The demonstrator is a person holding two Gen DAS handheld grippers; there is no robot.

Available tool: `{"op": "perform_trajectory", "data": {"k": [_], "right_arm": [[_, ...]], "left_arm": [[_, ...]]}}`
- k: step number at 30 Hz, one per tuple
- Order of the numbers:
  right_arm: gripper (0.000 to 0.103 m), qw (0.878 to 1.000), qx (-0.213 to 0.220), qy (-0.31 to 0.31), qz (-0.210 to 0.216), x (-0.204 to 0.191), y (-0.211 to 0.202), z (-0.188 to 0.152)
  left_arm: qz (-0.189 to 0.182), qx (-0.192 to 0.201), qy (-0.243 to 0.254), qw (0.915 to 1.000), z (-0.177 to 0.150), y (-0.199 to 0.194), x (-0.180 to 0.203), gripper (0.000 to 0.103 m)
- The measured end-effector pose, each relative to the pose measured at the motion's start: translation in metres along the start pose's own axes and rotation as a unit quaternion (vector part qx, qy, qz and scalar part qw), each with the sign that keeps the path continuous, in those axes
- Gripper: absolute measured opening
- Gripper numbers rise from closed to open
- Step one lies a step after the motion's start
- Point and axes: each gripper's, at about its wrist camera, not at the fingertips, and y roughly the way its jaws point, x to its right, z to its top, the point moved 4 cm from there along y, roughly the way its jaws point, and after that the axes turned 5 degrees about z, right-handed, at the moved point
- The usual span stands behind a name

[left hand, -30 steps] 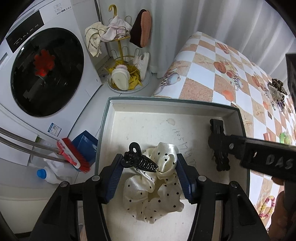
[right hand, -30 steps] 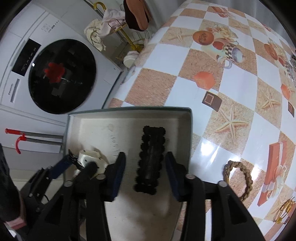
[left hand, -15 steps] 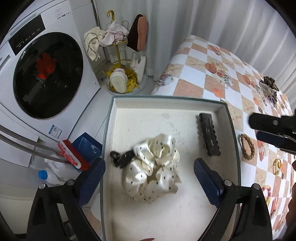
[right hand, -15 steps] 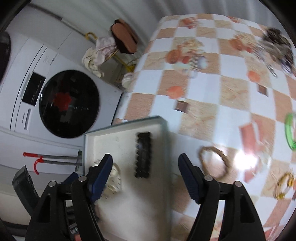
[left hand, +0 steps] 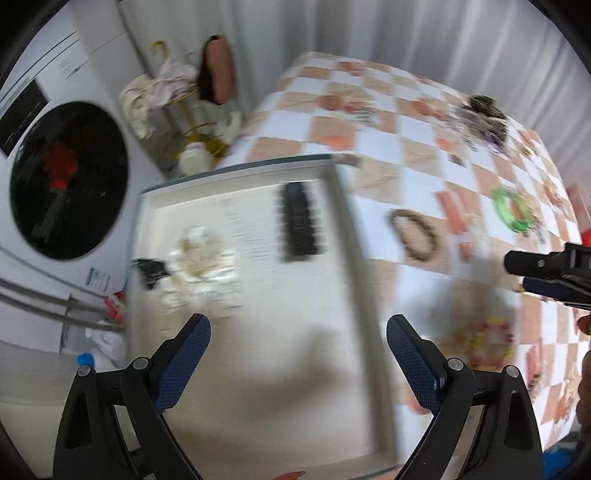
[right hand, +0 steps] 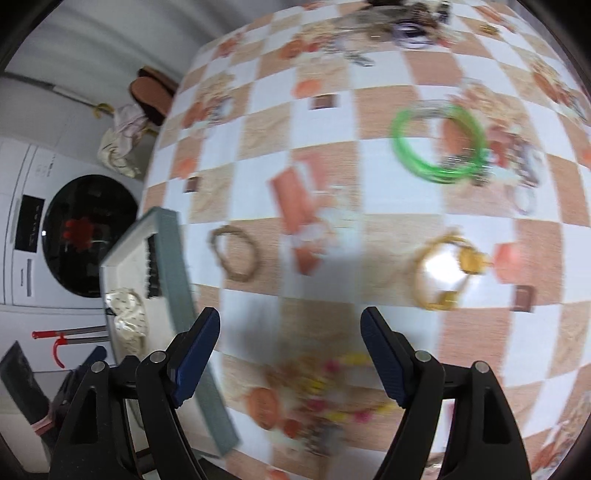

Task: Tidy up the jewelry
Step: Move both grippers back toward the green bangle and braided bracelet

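Note:
A white tray (left hand: 258, 369) with a grey-green rim (right hand: 173, 258) holds a cream dotted scrunchie (left hand: 199, 258), a small black claw clip (left hand: 151, 269) and a long black hair clip (left hand: 299, 225). My left gripper (left hand: 299, 362) is open and empty above the tray's near part. My right gripper (right hand: 291, 354) is open and empty over the checked tablecloth, above a blurred colourful beaded piece (right hand: 328, 391). On the cloth lie a brown braided ring (right hand: 236, 254), a green bangle (right hand: 436, 144) and a yellow bracelet (right hand: 443, 273). The right gripper also shows in the left wrist view (left hand: 546, 273).
A washing machine (left hand: 62, 177) stands left of the table. A gold rack with cloths and slippers (left hand: 184, 103) stands behind it. More jewelry (right hand: 406, 22) is piled at the table's far side. White curtains hang behind.
Both grippers have swung right, away from the tray's contents. The right gripper has moved from over the tray out over the tablecloth. Both jaws stay open. The scrunchie and clips rest in the tray.

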Motion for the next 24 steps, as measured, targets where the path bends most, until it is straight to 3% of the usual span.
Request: {"op": "perform_trajectory", "data": {"k": [10, 24], "right_arm": [[0.081, 0.998, 0.014, 0.029, -0.045, 0.083, -0.045, 0.021], [0.081, 0.997, 0.035, 0.014, -0.072, 0.122, -0.057, 0.076]], "left_arm": [[-0.028, -0.025, 0.004, 0.9993, 0.031, 0.013, 0.088, 0.100], [-0.004, -0.047, -0.040, 0.9981, 0.064, 0.051, 0.102, 0.099]]}}
